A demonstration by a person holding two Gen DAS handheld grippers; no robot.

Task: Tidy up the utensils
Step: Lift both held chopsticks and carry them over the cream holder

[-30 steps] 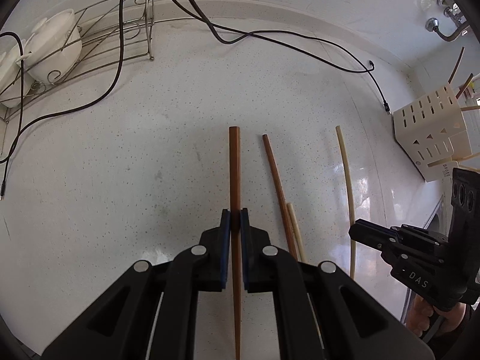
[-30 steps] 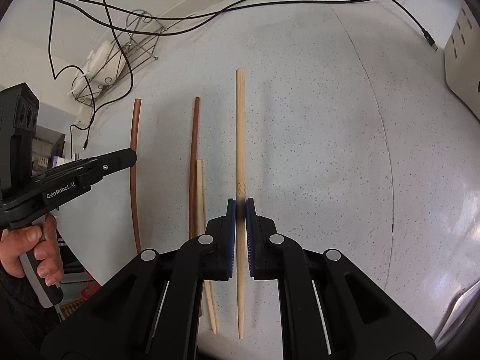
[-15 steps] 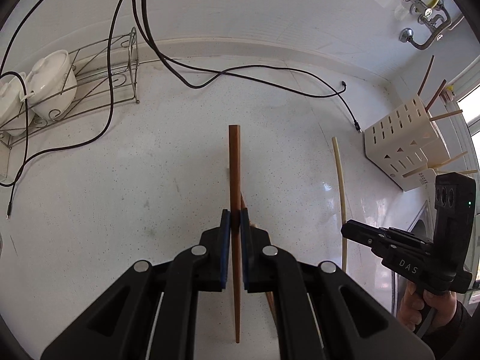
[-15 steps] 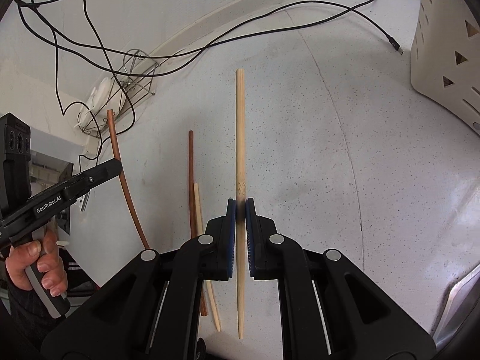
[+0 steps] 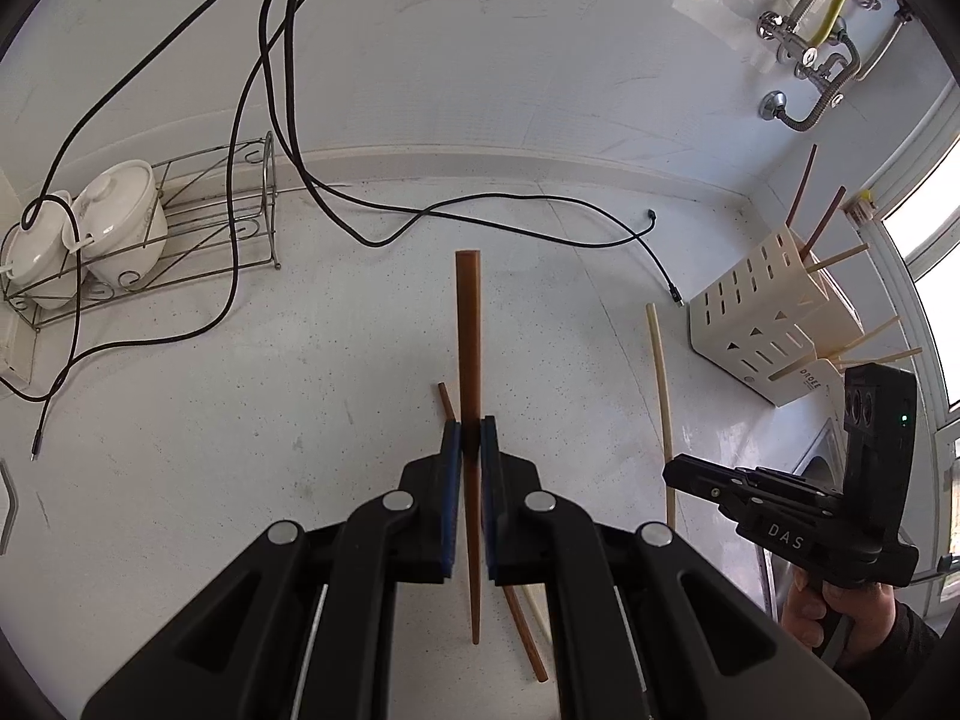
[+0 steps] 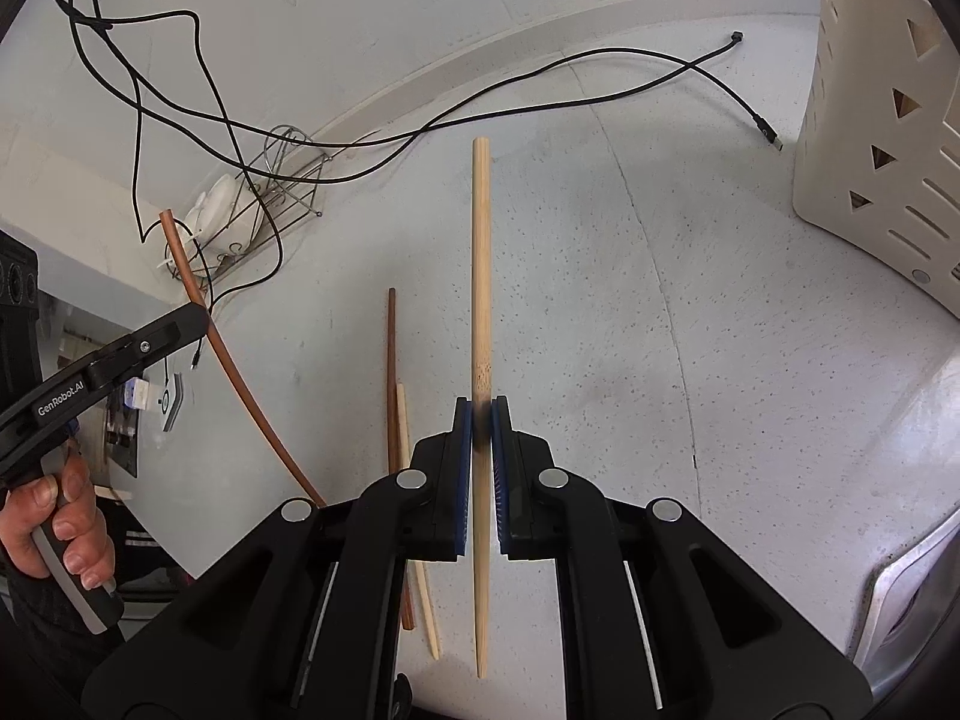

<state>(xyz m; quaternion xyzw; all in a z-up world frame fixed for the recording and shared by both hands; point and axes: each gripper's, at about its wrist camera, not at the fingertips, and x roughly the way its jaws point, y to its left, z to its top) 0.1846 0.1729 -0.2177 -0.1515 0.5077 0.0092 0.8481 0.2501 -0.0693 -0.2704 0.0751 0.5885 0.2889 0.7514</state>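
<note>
The left gripper (image 5: 471, 441) pinches a dark brown chopstick (image 5: 468, 324) lengthwise, blunt end pointing away, above the worktop (image 5: 300, 390); the right gripper (image 6: 482, 420) pinches a pale bamboo chopstick (image 6: 481, 264) likewise, tapered tip towards the holder.

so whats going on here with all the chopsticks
A person holds a gripper in each hand. The left gripper is shut on a dark brown chopstick; the right gripper is shut on a pale bamboo chopstick. Two more chopsticks lie on the counter. The slotted holder already has several.
</note>
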